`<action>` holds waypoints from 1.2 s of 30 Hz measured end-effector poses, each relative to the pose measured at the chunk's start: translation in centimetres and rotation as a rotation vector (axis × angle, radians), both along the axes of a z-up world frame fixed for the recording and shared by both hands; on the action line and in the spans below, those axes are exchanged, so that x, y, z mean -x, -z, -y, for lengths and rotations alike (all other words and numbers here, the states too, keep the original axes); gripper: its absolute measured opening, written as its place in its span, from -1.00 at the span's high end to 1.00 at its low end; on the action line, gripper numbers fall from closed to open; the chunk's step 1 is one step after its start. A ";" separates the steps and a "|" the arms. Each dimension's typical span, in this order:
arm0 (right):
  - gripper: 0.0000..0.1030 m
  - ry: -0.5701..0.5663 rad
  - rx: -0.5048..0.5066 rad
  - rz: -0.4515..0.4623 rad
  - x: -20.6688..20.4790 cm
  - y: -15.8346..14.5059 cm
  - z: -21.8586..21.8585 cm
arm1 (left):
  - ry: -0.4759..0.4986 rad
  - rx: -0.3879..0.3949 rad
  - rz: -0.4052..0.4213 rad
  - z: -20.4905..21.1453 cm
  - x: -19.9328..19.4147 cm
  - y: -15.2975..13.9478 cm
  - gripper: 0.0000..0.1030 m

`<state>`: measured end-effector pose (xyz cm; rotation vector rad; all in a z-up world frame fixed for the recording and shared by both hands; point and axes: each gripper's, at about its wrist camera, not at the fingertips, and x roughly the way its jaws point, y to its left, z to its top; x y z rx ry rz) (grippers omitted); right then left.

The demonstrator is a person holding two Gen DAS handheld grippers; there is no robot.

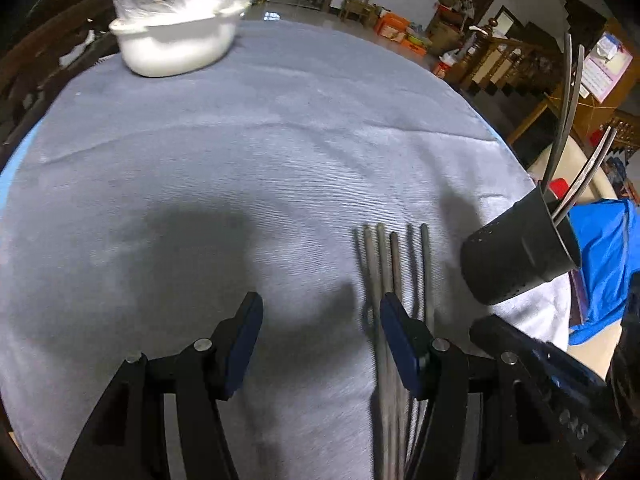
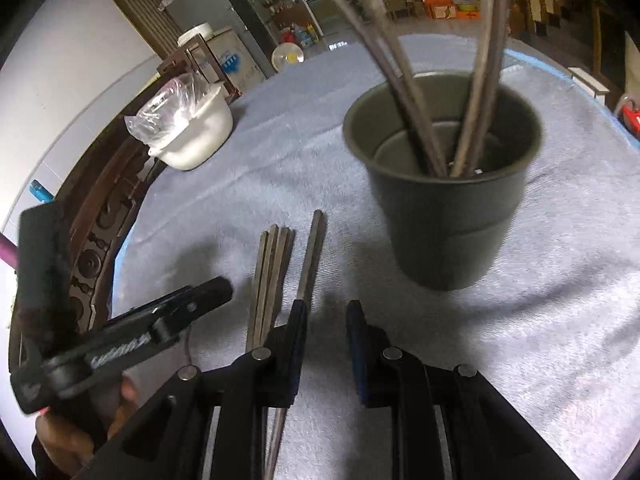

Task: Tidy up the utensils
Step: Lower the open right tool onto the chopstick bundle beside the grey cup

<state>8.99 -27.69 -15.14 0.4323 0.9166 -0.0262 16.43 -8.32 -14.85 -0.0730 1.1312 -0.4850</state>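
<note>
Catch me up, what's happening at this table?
A person with a handheld gripper in each hand is sorting metal chopsticks into a dark cup on a grey cloth-covered table. Several chopsticks already stand in the cup; about five still lie on the cloth beside it. The left gripper hangs open over the loose ones, gripping nothing. The right gripper has empty jaws, one chopstick just outside its left finger. A white bowl sits at the far edge.
</note>
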 end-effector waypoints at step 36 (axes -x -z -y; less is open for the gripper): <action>0.55 0.037 -0.052 0.038 4.5 -0.1 2.8 | 0.082 -0.092 -0.017 1.3 1.1 0.3 -0.20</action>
